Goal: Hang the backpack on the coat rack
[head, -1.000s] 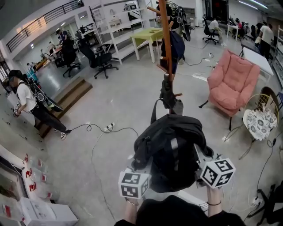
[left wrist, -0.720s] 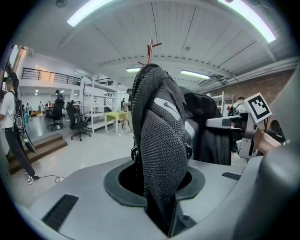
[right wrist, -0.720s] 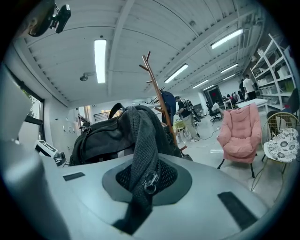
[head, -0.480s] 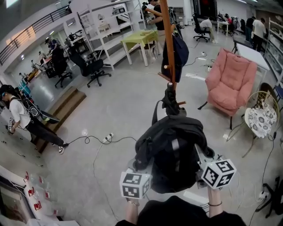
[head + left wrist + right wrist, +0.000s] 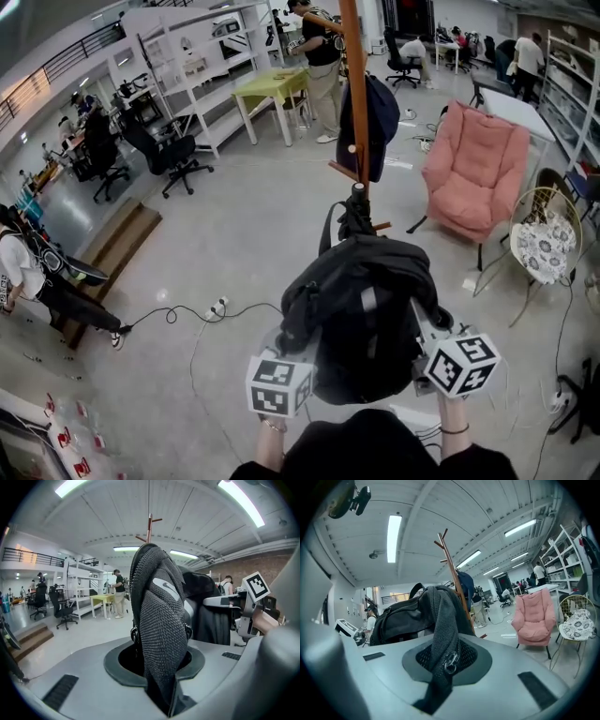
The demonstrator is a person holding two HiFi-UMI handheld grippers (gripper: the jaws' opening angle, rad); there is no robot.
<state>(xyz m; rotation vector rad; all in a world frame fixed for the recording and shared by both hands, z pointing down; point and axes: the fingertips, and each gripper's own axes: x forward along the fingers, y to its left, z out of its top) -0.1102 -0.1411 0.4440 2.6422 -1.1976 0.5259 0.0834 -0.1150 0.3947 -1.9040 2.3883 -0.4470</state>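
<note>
A black backpack [image 5: 361, 309] hangs in the air between my two grippers, just in front of the brown wooden coat rack [image 5: 354, 94]. My left gripper [image 5: 295, 354] is shut on a padded mesh shoulder strap [image 5: 161, 634], which fills the gap between its jaws. On the other side, my right gripper [image 5: 428, 339] is shut on a thinner mesh strap with a metal ring [image 5: 446, 644]. The backpack's top handle [image 5: 330, 230] points towards the rack's lower pegs [image 5: 342, 171]. The rack's forked top [image 5: 442, 538] shows in the right gripper view.
A dark blue bag [image 5: 377, 112] hangs on the rack. A pink armchair [image 5: 473, 169] and a wicker chair [image 5: 548, 244] stand to the right. A person [image 5: 323, 56] stands by a green table [image 5: 272, 86]. A cable with a power strip [image 5: 217, 307] lies on the floor.
Both grippers have carried the backpack forward towards the coat rack, which now stands closer. The grips on the straps are unchanged.
</note>
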